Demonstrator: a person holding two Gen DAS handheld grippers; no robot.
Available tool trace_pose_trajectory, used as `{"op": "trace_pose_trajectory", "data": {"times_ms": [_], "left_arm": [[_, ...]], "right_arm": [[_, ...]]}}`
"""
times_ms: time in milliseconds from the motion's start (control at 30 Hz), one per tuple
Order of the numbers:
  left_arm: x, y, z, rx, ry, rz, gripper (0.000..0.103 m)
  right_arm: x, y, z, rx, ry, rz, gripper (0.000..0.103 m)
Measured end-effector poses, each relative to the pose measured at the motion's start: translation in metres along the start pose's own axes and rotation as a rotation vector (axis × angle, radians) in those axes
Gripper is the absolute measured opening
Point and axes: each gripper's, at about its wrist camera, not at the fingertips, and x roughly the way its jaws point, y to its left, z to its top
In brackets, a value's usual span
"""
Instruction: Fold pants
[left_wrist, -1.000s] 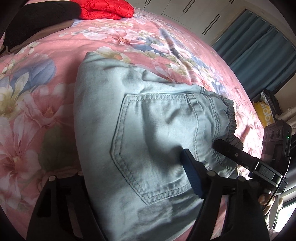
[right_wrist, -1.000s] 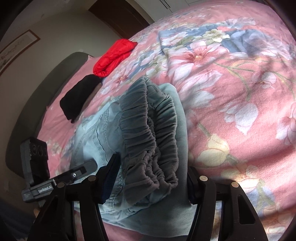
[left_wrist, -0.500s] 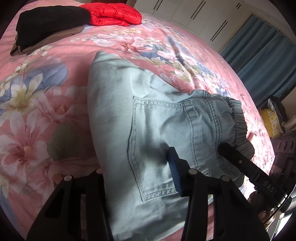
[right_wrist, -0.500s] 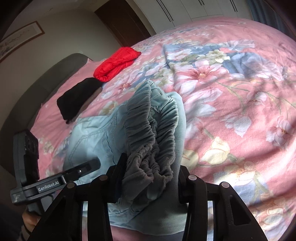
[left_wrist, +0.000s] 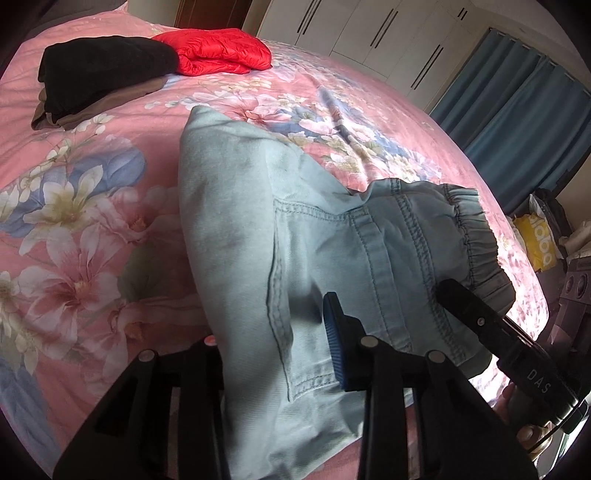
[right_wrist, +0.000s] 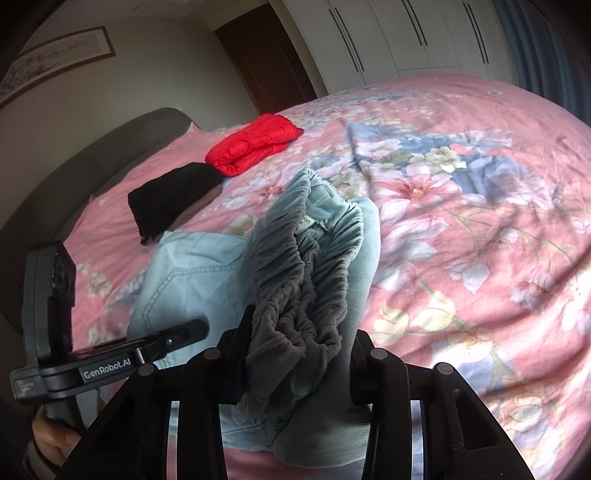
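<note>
Denim pants (left_wrist: 295, 236) between both closing claws, left claw (left_wrist: 273, 343) and right claw (right_wrist: 297, 363), on floral bedspread (left_wrist: 92, 206).

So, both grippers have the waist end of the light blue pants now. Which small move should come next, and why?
Probably carry the gripped end up and over toward the far end of the pants lying on the bedspread. The left gripper is closing on the pocket side, and the right gripper is closing on the bunched elastic waistband. Both have cloth between the jaws.
</note>
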Motion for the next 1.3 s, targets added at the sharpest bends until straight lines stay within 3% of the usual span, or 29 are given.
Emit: {"op": "trace_pose_trajectory", "data": {"times_ms": [1300], "left_arm": [[-0.137,-0.012,-0.039,0.045,-0.221,0.045,0.033]], "right_arm": [[-0.09,0.092,-0.023,-0.203,-0.134,0.065,0.041]]}}
